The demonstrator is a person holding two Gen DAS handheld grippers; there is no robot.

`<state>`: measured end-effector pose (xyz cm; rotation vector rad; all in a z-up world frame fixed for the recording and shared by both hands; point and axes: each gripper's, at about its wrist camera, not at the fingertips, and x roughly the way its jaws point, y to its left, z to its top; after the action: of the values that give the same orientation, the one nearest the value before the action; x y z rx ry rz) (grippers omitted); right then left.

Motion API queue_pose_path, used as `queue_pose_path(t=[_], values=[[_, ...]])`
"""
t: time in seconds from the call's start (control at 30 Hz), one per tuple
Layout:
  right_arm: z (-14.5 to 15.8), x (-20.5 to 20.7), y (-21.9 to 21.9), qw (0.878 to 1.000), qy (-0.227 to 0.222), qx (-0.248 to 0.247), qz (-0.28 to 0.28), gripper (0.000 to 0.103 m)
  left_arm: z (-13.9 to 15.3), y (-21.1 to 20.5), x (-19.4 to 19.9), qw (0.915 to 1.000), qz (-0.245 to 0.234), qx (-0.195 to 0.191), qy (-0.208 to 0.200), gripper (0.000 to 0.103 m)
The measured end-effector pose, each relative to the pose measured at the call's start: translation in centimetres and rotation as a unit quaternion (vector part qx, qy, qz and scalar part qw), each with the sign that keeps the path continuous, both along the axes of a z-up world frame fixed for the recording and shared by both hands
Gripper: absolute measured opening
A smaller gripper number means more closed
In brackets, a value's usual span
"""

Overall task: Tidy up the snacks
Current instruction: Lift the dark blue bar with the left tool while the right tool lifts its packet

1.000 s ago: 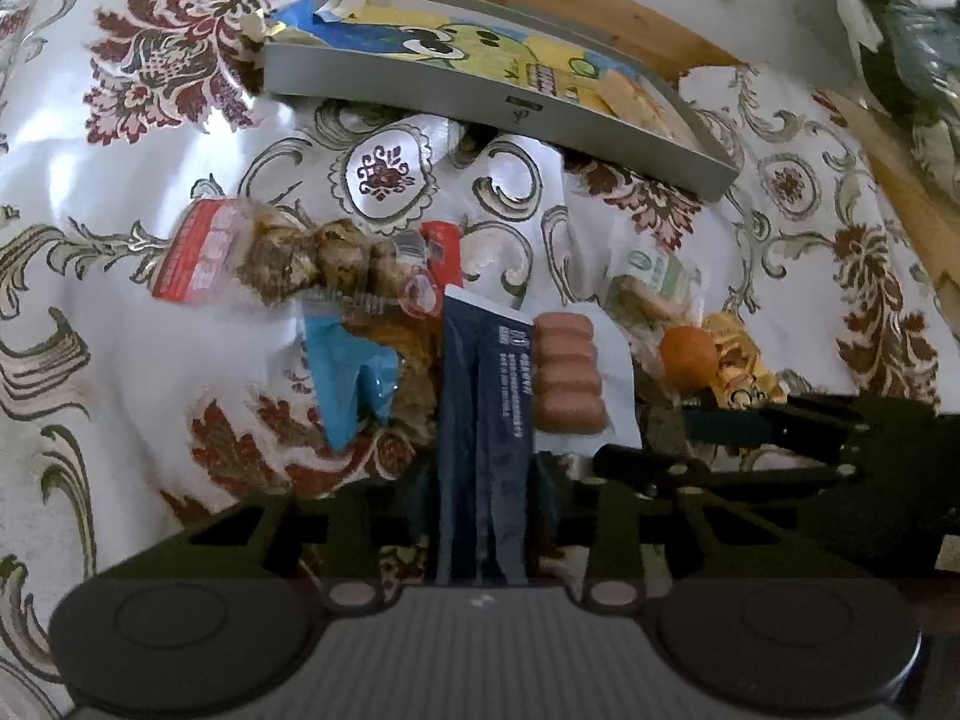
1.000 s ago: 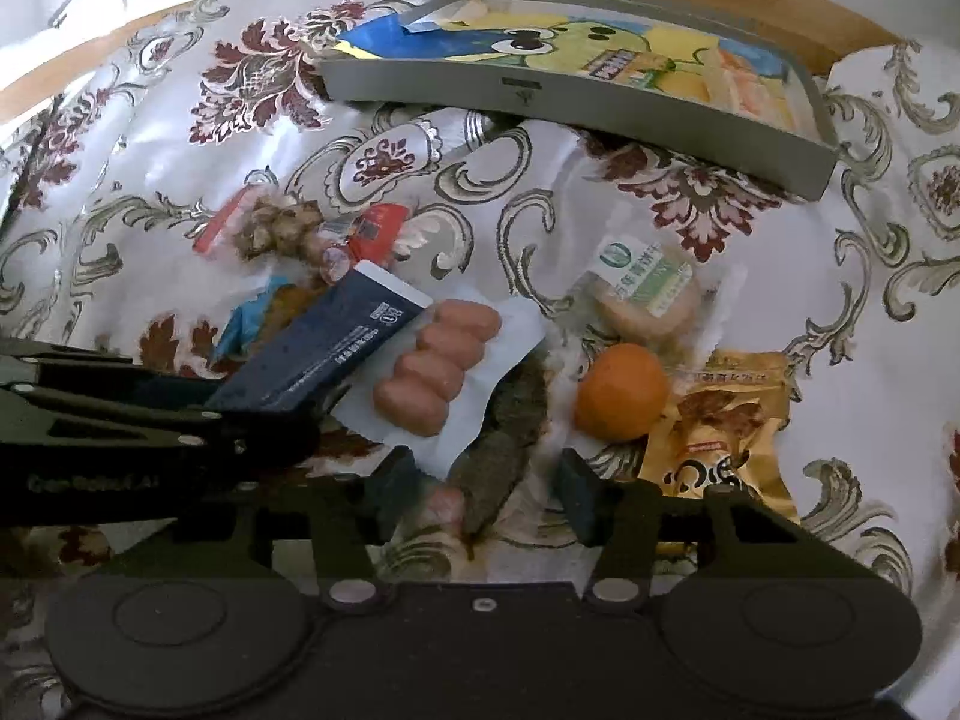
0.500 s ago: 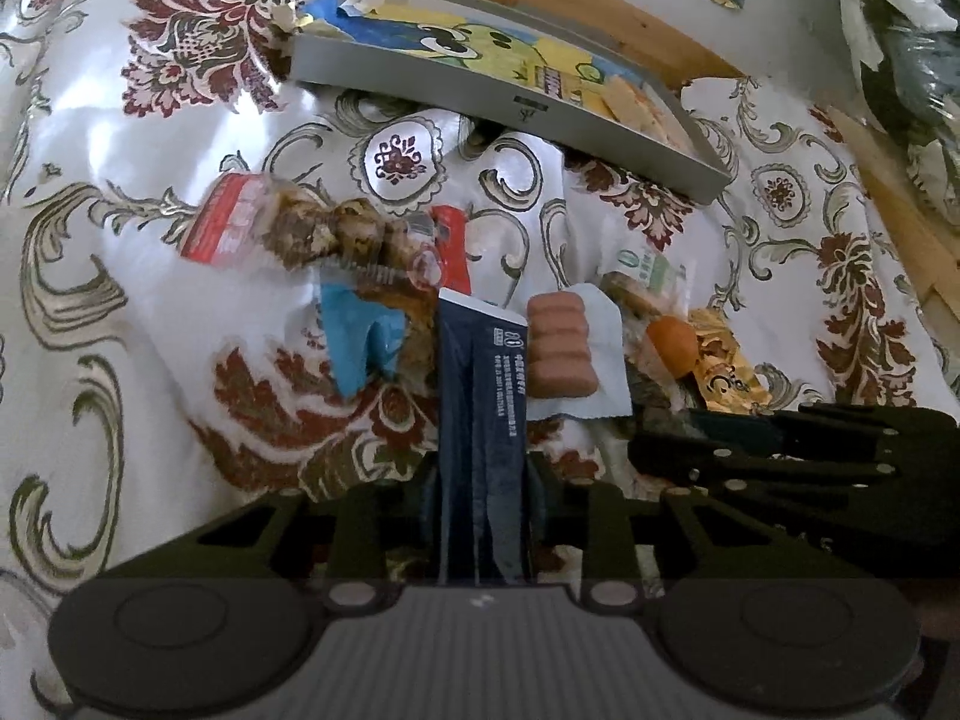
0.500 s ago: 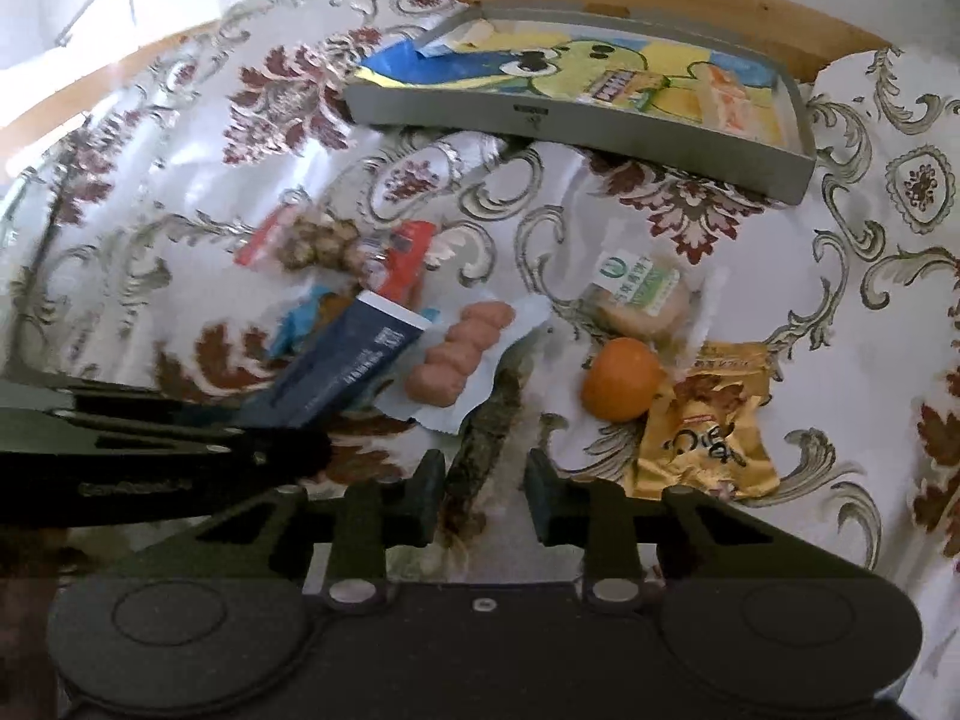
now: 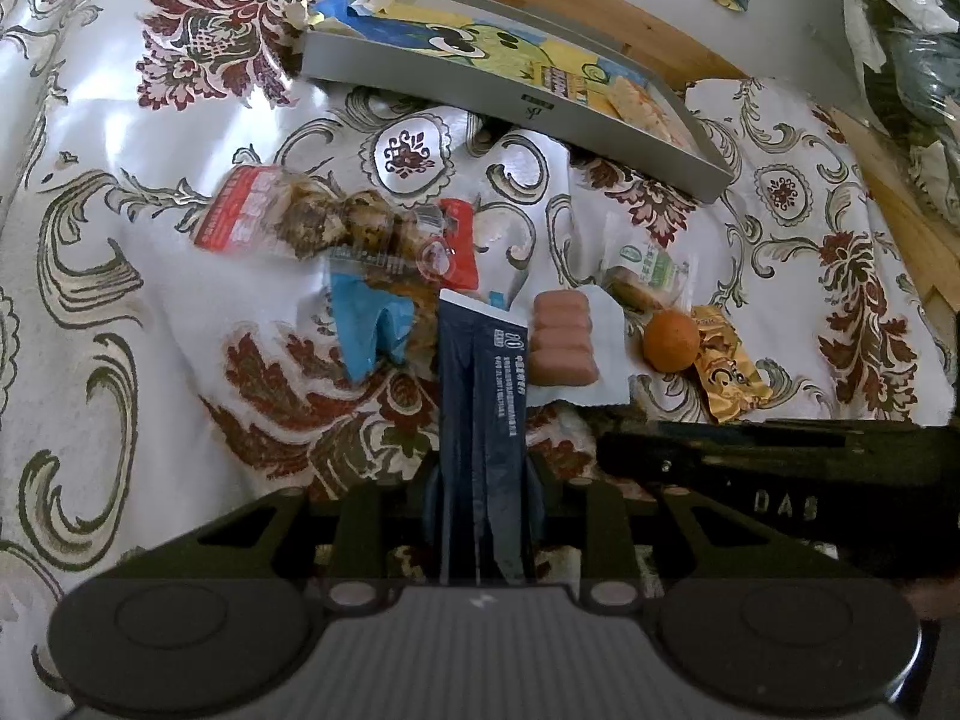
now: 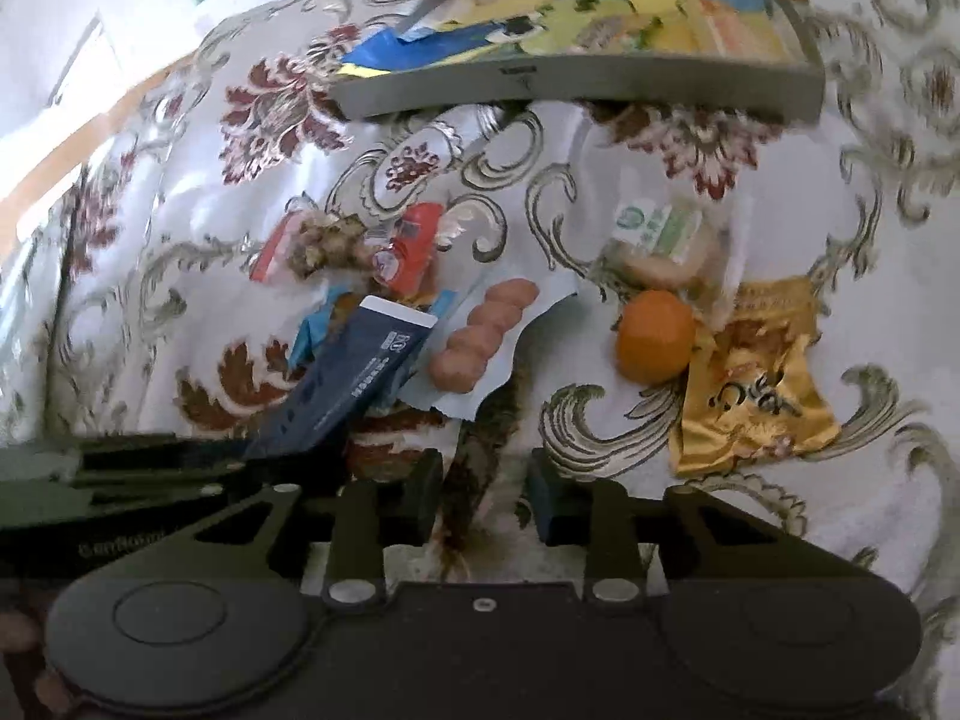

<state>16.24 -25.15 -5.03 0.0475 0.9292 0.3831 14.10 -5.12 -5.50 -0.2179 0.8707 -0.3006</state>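
Two grippers were over the patterned cloth (image 5: 150, 300) when we looked. Our left gripper (image 5: 483, 498) had its jaws closed on a dark blue packet (image 5: 480, 396), which stuck out forward between the fingers, its far end raised above the other snacks. Our right gripper (image 6: 483, 495) hung just above the cloth with its jaws a little apart and nothing between them; only cloth showed in the gap.

We saw the loose snacks grouped in the middle of the cloth: a clear bag of brown balls (image 5: 336, 222) with red ends, a light blue wrapper (image 5: 366, 330) just below it, a white pack of sausages (image 5: 564, 342) beside the packet's tip, an orange (image 5: 671, 341) to the right, a gold bag (image 5: 729, 372) touching the orange, and a green-labelled bun (image 5: 645, 276) just behind them.

Farther back lay a grey tray (image 5: 504, 102) near the wooden edge, and we saw a large yellow and blue cartoon bag (image 5: 480, 39) lying in it
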Motion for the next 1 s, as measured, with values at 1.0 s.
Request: queue_pose_path(t=[1.0], values=[[2.6,-7.2,2.8,0.929,-0.189,-0.312,0.059,0.014,3.0,-0.9,-4.1,0.9996,-0.007,0.0,-0.028,0.028]])
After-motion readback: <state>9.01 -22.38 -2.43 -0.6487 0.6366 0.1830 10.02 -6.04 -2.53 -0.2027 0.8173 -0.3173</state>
